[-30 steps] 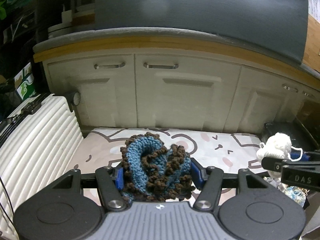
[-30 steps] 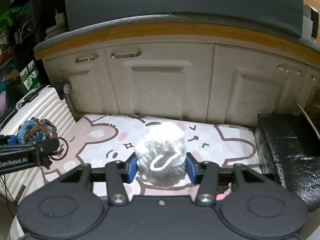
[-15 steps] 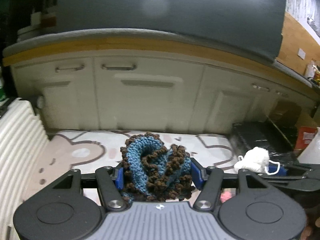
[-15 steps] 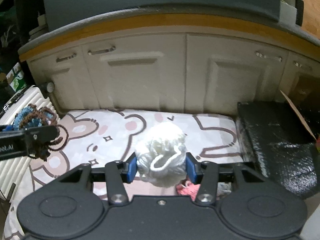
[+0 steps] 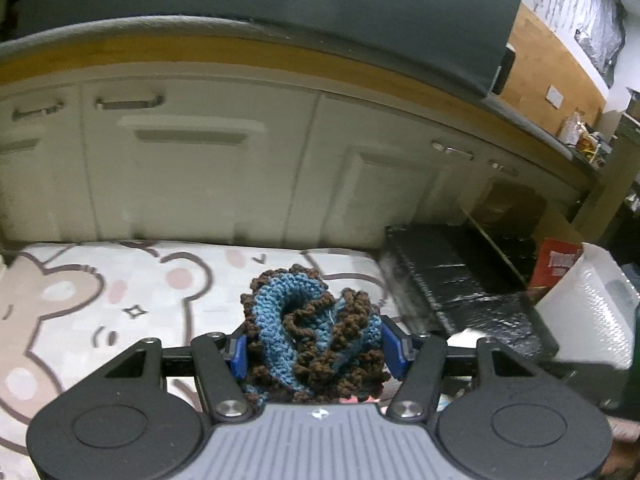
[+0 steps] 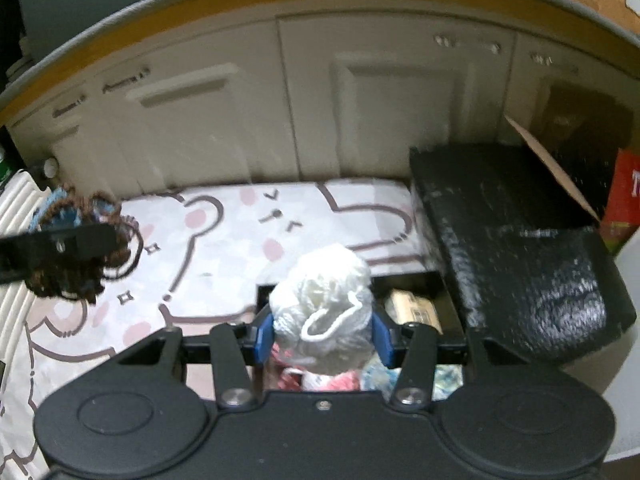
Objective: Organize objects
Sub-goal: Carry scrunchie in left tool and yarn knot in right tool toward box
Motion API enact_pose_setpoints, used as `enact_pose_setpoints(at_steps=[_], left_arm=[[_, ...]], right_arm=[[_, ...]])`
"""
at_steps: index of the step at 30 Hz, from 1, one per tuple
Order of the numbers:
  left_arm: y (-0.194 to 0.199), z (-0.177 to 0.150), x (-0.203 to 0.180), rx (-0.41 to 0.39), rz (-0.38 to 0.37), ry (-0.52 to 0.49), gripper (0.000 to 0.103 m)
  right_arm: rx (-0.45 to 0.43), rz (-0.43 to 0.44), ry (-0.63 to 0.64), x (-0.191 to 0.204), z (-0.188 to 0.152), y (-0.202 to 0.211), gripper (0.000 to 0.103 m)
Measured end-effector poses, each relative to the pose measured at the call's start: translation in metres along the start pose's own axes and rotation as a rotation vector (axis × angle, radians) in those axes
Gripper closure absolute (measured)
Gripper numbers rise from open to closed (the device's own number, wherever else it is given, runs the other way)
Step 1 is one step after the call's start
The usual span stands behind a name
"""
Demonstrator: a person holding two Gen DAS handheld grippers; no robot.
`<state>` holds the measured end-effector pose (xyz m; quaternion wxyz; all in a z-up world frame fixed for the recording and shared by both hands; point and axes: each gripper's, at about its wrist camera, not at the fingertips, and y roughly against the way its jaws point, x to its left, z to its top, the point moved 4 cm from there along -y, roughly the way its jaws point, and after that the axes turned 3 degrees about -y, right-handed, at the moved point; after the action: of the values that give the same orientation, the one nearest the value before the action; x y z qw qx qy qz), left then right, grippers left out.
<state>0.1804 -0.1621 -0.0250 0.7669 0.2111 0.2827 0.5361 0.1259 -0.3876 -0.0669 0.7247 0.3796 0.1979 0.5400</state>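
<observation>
My left gripper point(image 5: 316, 350) is shut on a blue and brown crocheted piece point(image 5: 308, 336) and holds it above the bear-print mat point(image 5: 120, 292). The piece also shows at the left of the right wrist view point(image 6: 76, 248). My right gripper point(image 6: 322, 338) is shut on a ball of white yarn point(image 6: 320, 312) and holds it over an open black box point(image 6: 420, 284) that holds pink, white and pale blue yarn items point(image 6: 348, 380) and a tan packet point(image 6: 416, 310).
Cream cabinet doors point(image 5: 192, 160) stand behind the mat under a wood-edged counter. A black foil-wrapped lid or box point(image 6: 516, 248) lies to the right, with a red carton point(image 5: 554, 268) and white bubble wrap point(image 5: 592, 308) beyond. A white ribbed suitcase point(image 6: 16, 208) sits at the far left.
Both grippers have swung to the right with their loads. The right gripper now hangs over the open black box, which was out of view before. The suitcase has left the left wrist view.
</observation>
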Motion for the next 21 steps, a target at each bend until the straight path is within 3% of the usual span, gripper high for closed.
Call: enact_pose_setpoints(at_steps=[11,12,16,21], left_arm=[[-0.031,-0.001,-0.02,0.046,-0.091,0.028,0.041],[-0.033,-0.002,-0.021,0.05,-0.1,0.028,0.041],[-0.042,-0.002,-0.027,0.063,-0.128,0.024,0.041],[-0.056,-0.006,-0.035,0.092,-0.168,0.007,0.041]], right_arm=[[0.208,0.157,0.074,0.011,-0.033,-0.033,0.048],[0.216,0.165,0.079,0.012,-0.034,-0.034,0.048],[0.226,0.171,0.093,0.013,-0.036,-0.031,0.029],[0.217,0.148,0.077,-0.002,-0.034,-0.023,0.028]])
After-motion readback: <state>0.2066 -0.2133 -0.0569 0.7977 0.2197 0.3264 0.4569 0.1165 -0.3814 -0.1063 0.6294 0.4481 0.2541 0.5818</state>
